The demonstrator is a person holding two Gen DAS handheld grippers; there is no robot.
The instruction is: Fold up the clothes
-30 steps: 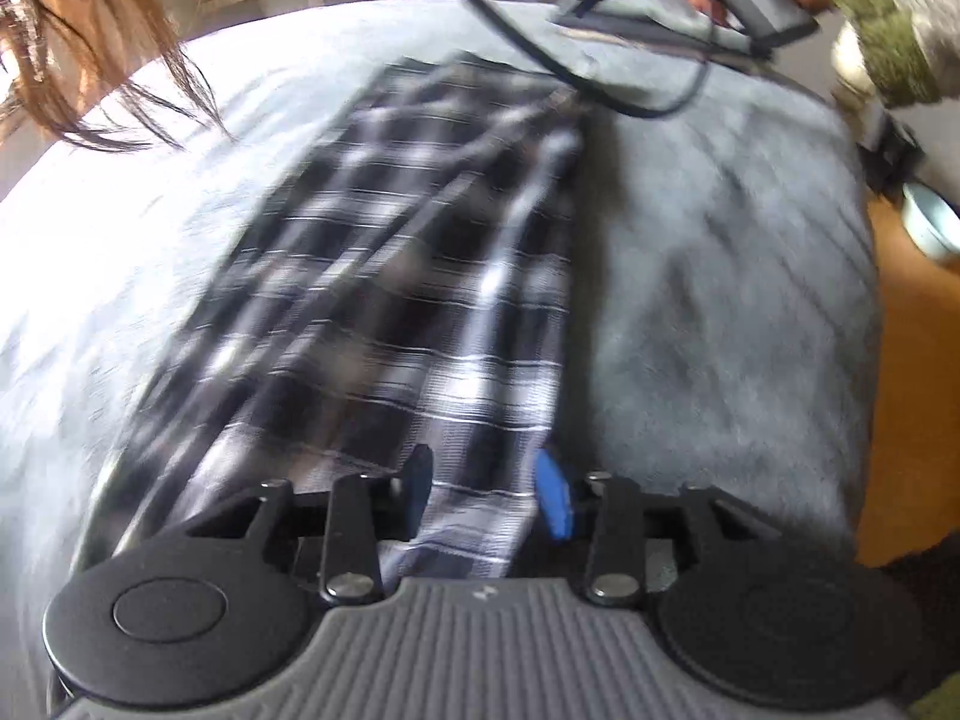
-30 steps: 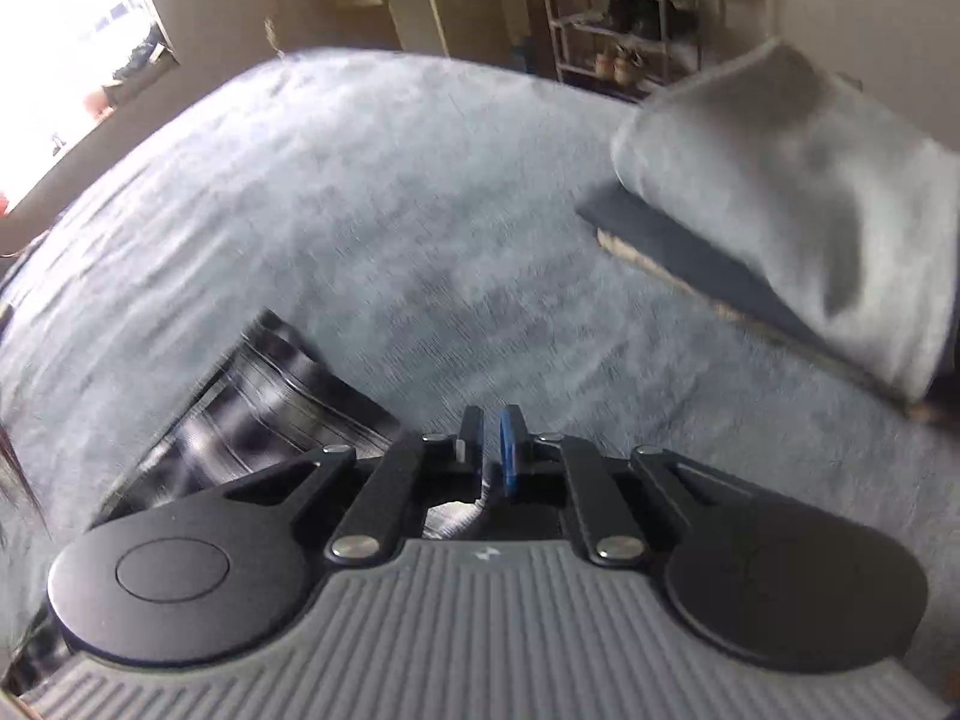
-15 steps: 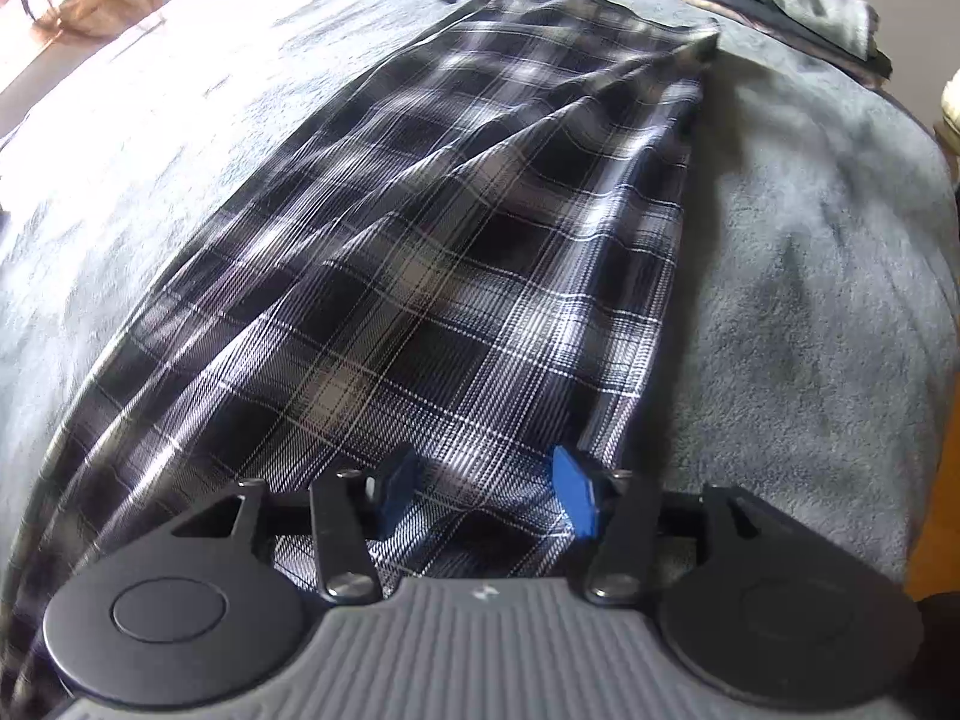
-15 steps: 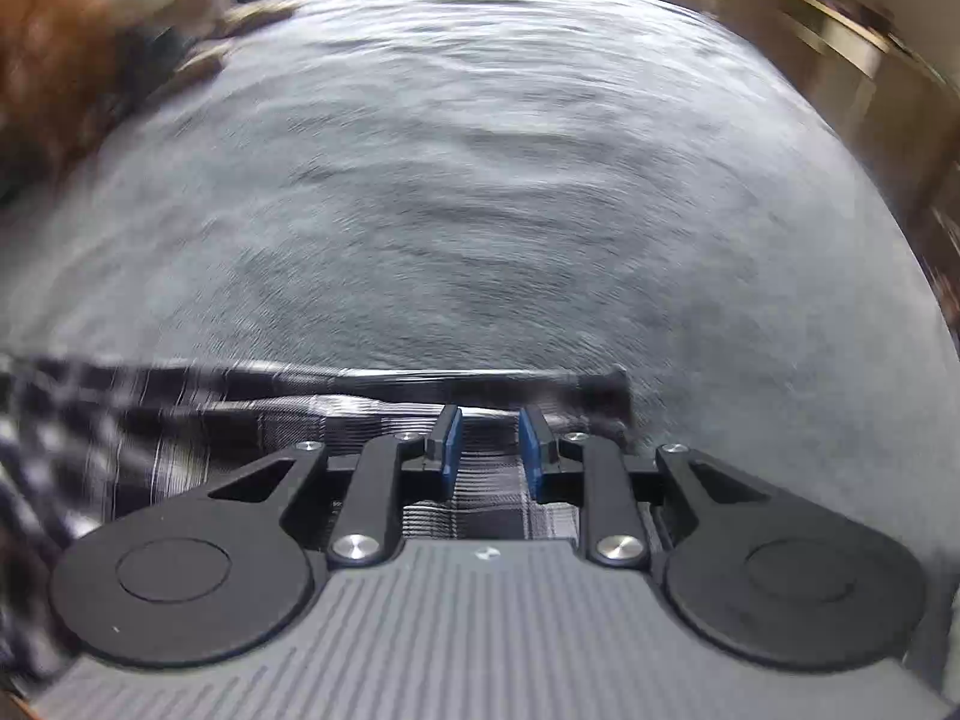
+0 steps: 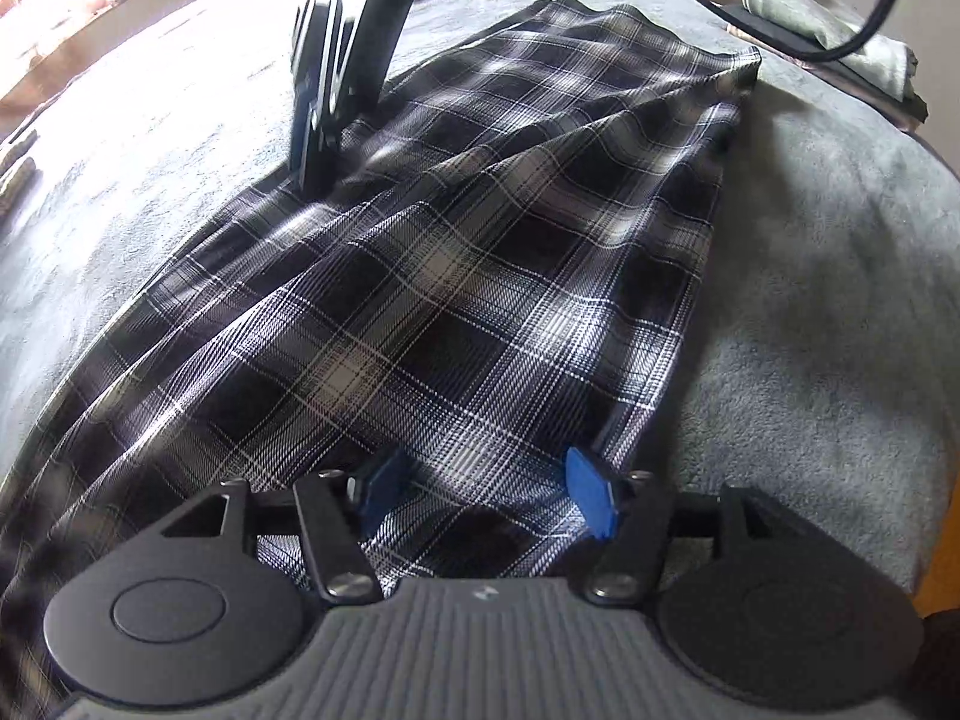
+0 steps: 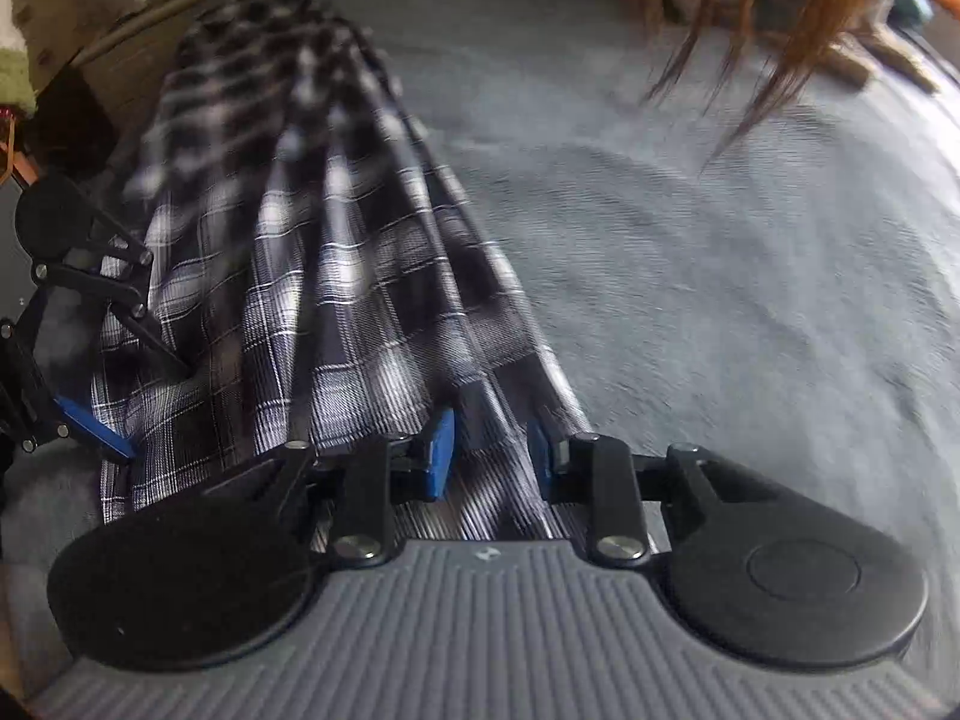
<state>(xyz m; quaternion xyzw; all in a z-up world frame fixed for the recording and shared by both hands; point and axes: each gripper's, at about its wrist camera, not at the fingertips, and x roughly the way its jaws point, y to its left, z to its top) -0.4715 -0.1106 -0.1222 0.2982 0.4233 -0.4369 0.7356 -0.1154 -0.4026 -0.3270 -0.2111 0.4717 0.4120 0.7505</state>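
A black-and-white plaid garment (image 5: pixel 492 276) lies stretched long across a grey blanket-covered bed (image 5: pixel 828 300). My left gripper (image 5: pixel 489 495) is open, its blue pads either side of the cloth at the garment's near end. My right gripper (image 6: pixel 489 450) is open over the garment's (image 6: pixel 312 276) long edge. In the left wrist view the right gripper (image 5: pixel 312 138) comes down onto the garment's left edge. In the right wrist view the left gripper (image 6: pixel 102 372) sits open at the left, on the cloth.
A folded grey cloth on a dark board (image 5: pixel 840 42) lies at the bed's far right. The person's reddish hair (image 6: pixel 750 18) hangs over the bed. Shelves and boxes (image 6: pixel 72 18) stand beyond the bed's edge. An orange floor (image 5: pixel 942 564) shows at the right.
My right gripper has opened and swung round from the garment's far corner to its long edge. My left gripper has opened wider and stayed at the near end.
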